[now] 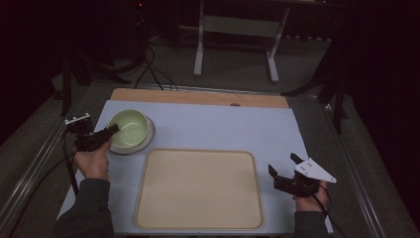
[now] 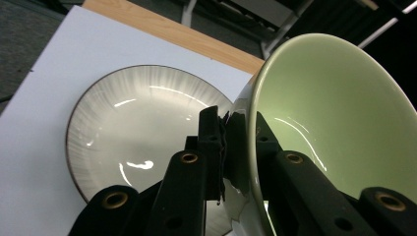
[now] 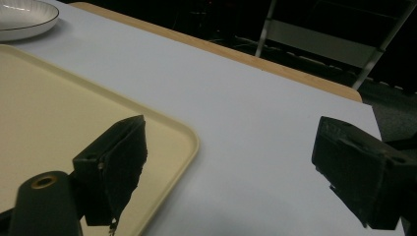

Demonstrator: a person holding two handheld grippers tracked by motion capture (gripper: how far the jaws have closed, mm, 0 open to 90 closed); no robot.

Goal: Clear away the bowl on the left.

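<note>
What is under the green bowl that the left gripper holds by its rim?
Under the green bowl lies a white plate with a dark rim, on the white mat. The bowl covers part of the plate in both views; its foot is hidden.

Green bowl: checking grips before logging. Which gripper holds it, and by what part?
The left gripper pinches the green bowl by its rim; the right gripper holds nothing.

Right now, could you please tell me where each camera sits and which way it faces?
High view: above the person's side, looking down on the tray; both forearms show.
Left gripper view: rides the left gripper, clamped on the green bowl rim above the white plate.
Right gripper view: along the open right gripper, over the tray corner.
High and left gripper views share the bowl.
</note>
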